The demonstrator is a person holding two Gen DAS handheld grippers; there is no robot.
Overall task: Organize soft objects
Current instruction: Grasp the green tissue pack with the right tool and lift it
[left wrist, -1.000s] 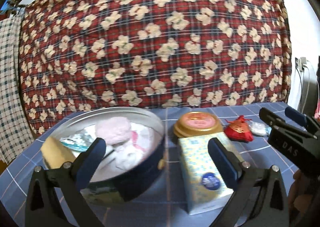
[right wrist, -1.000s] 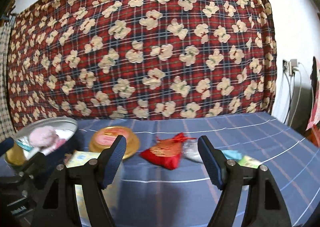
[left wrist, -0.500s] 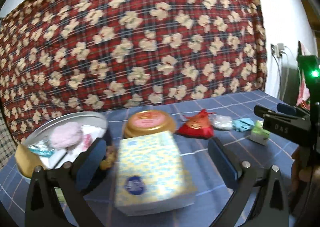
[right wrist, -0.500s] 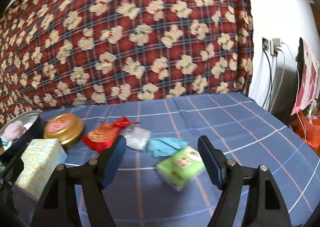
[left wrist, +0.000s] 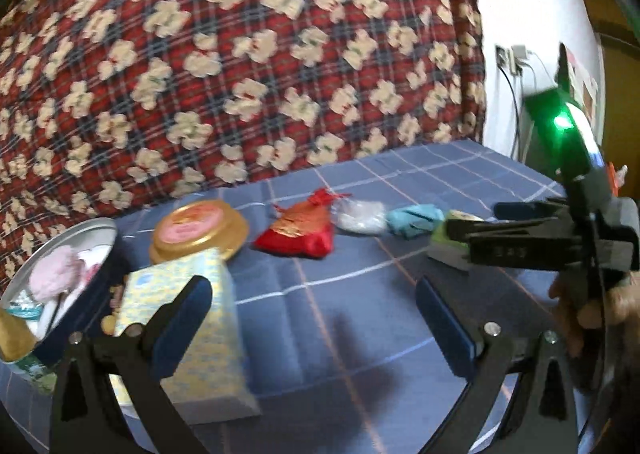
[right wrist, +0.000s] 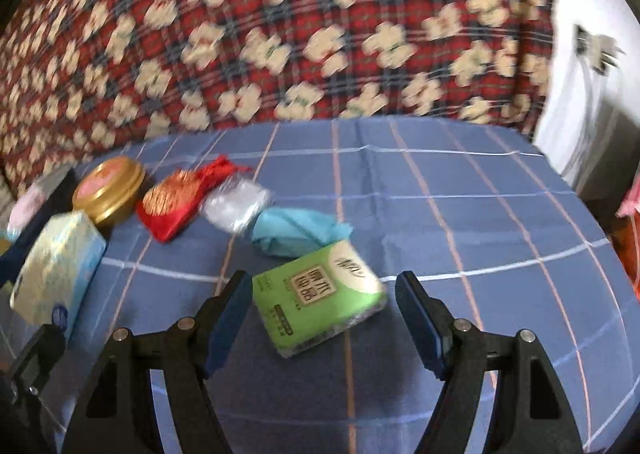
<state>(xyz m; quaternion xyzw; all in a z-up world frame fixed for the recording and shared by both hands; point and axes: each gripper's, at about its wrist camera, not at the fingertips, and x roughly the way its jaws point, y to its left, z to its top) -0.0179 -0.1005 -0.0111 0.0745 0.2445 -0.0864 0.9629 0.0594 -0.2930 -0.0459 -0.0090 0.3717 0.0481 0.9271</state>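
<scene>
The round tin [left wrist: 60,274] at far left is cut by the left wrist picture's edge, its contents unclear. In the left wrist view the right gripper [left wrist: 472,222] hides most of the green tissue pack [left wrist: 440,232]. The floral quilt [right wrist: 280,34] behind is smeared by blur.

Home room: checked blue tablecloth [right wrist: 460,222], floral plaid quilt [left wrist: 240,54] behind, wall socket [right wrist: 596,50] with plugs.

We see bare blue tablecloth [right wrist: 460,214] right of the green tissue pack [right wrist: 320,304]; passage there is free. Left of it the teal bundle [right wrist: 296,232], clear packet [right wrist: 236,206], red pouch [right wrist: 172,204] and tissue box [right wrist: 56,266] block access
</scene>
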